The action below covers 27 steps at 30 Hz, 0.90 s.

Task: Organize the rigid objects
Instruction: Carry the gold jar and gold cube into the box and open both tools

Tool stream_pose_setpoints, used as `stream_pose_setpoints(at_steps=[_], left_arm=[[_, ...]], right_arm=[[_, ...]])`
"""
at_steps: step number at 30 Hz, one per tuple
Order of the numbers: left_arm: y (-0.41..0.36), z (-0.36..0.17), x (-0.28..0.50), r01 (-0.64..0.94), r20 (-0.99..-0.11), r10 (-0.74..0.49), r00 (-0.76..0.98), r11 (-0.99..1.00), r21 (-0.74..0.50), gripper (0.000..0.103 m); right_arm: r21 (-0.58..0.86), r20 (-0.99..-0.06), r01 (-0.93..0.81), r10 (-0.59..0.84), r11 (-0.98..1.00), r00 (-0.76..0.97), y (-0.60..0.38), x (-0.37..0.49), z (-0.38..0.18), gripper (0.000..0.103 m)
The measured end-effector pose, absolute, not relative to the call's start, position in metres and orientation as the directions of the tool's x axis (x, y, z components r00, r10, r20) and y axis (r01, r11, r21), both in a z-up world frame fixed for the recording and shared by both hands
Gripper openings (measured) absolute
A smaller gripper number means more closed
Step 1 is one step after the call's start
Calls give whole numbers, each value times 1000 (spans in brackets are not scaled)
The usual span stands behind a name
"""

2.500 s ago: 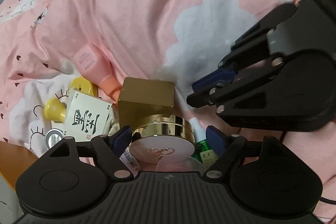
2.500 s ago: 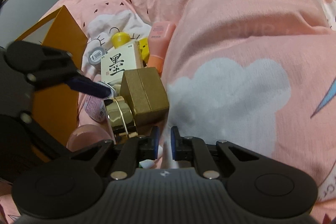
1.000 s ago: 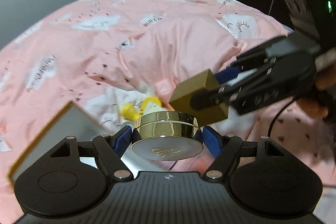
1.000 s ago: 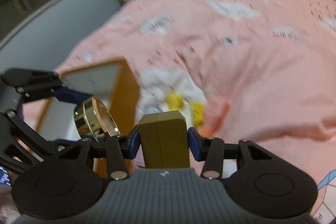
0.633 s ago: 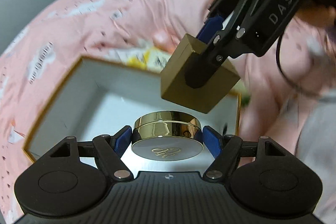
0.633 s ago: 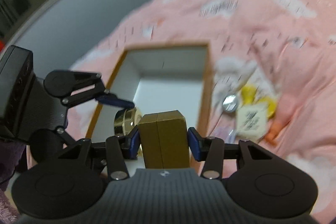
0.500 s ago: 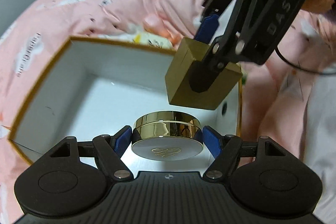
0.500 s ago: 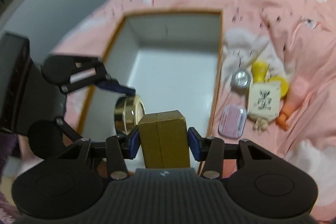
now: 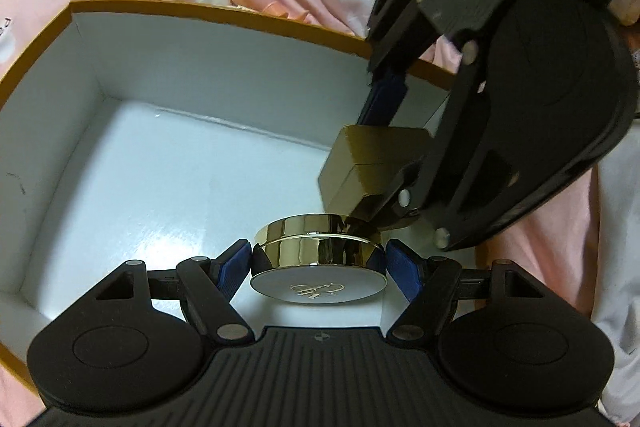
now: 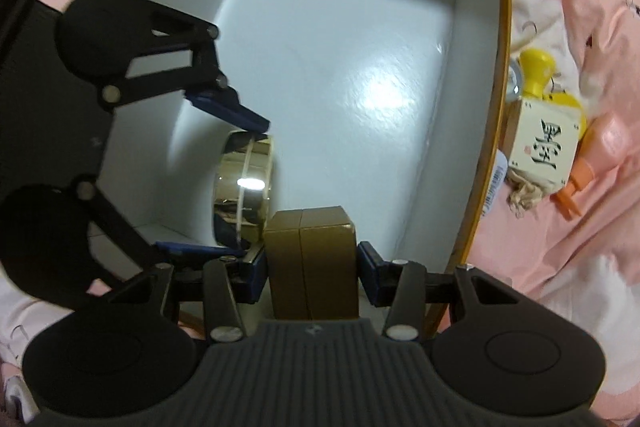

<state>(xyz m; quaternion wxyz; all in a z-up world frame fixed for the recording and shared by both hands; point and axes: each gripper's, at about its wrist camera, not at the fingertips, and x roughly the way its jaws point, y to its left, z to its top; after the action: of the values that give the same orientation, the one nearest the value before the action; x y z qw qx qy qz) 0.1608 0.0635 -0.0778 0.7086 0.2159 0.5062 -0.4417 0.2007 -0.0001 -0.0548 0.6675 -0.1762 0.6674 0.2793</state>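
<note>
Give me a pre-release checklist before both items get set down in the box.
1. Left tongs shut on the gold compact: ok.
2. Right tongs shut on the gold box: ok.
3. Both items over the open storage box, inside its rim: ok.
4. White floor beneath them bare: ok in the part that shows.
5. Gap between compact and gold box: cannot tell; they look very close, perhaps touching.
6. Items resting on the floor: cannot tell from either wrist view.
</note>
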Motion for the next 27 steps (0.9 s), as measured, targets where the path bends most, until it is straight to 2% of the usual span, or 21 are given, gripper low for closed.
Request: stream_pose_setpoints(at_steps=[3, 5, 9, 18, 22, 27], left_arm=[[61, -82, 162, 845, -909, -407, 83, 513, -152, 85], [59, -85, 163, 843, -910, -408, 76, 513, -160, 85], [63, -90, 165, 824, -908, -418, 37, 527, -209, 85], [51, -97, 172, 802, -912, -409, -31, 534, -266, 85], [44, -94, 164, 816, -912, -403, -72, 502, -286, 85], [28, -100, 175, 820, -899, -427, -100, 476, -317, 85]], right_arm=[[125, -991, -609, 127, 783, -41, 0, 204, -56, 45], [116, -992, -614, 123, 781, -31, 0, 207, -55, 51], [104, -991, -634, 133, 766, -2, -3, 201, -46, 51], [79, -966, -664, 223, 744, 135, -30, 198, -12, 51], [112, -951, -658, 272, 745, 146, -37, 201, -3, 50], [33, -934, -666, 261, 745, 245, -46, 194, 9, 51]])
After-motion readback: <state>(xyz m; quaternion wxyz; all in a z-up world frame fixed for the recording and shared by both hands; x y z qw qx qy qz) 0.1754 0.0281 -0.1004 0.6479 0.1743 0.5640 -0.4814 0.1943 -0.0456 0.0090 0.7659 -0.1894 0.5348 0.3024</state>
